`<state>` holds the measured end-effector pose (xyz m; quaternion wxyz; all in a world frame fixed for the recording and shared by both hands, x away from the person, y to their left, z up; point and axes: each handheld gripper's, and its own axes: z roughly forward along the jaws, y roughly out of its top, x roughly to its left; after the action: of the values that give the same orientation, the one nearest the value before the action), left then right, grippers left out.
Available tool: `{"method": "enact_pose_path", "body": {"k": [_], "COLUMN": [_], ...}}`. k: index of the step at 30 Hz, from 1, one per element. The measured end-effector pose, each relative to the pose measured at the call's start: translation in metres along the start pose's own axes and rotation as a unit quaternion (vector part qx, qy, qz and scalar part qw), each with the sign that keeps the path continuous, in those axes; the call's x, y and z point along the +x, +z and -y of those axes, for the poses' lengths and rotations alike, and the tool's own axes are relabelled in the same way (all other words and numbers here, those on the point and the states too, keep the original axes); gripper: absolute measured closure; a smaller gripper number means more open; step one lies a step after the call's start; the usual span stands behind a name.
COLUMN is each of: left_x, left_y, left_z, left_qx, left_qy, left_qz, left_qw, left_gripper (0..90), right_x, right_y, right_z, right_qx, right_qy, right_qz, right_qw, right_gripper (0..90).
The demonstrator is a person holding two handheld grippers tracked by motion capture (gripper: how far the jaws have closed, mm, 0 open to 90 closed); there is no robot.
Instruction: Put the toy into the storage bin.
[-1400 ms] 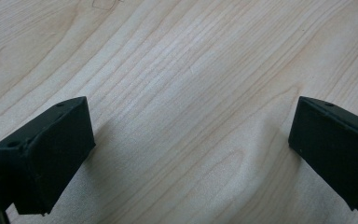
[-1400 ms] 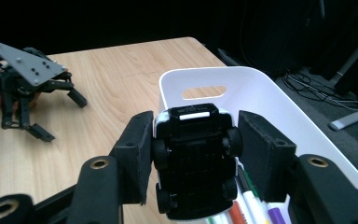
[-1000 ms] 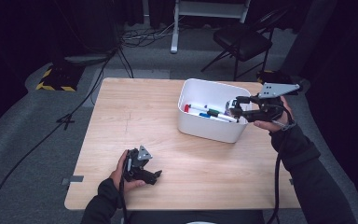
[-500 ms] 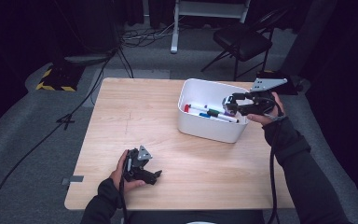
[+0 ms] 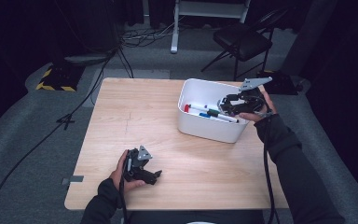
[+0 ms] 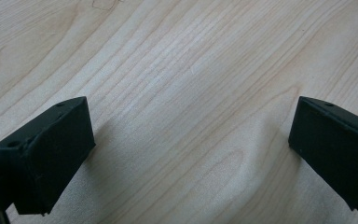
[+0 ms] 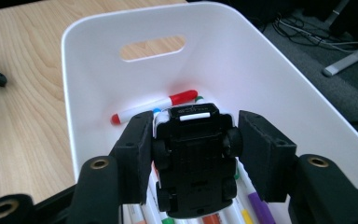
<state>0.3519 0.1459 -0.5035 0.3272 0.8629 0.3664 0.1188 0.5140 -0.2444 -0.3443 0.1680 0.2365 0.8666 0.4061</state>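
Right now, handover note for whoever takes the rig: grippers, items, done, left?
Right gripper: shut on a black toy car, held underside up over the white bin.
Left gripper: open, nothing between the jaws, low over the wooden table near its front edge.
Bin holds markers, one red-capped marker at the far end.
Done: car gripped and brought above the bin.
Left: probably lower and release the car among the markers, then pull the right gripper out.

A black toy car sits between black claw pads over a white bin. Inside lie white markers with red, green, orange and purple caps. The counter is pale wood grain.
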Motion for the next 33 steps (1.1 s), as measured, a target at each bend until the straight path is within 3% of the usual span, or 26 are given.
{"method": "enact_pose_path", "body": {"k": [6,11,19,25,33], "left_x": [0.0,0.0,0.0,0.0,0.0], "left_y": [0.0,0.0,0.0,0.0,0.0], "left_z": [0.0,0.0,0.0,0.0,0.0], "left_qx": [0.0,0.0,0.0,0.0,0.0], "left_qy": [0.0,0.0,-0.001,-0.003,0.0], "left_qz": [0.0,0.0,0.001,0.002,0.0], "left_qw": [1.0,1.0,1.0,1.0,1.0], "left_gripper": [0.2,0.2,0.2,0.2,0.2], "right_x": [-0.004,-0.004,-0.003,-0.007,-0.009], "right_y": [0.009,0.014,0.013,0.007,0.0], "right_z": [0.003,0.008,0.013,0.015,0.017], "right_qx": [0.02,0.054,0.115,0.133,0.141], "right_qy": [0.0,-0.006,-0.026,-0.044,-0.04], "right_qz": [0.002,0.0,-0.004,-0.004,-0.002], "right_qw": [0.9998,0.9985,0.993,0.9902,0.9892], "right_gripper": [47.6,47.6,47.6,47.5,47.4]}}
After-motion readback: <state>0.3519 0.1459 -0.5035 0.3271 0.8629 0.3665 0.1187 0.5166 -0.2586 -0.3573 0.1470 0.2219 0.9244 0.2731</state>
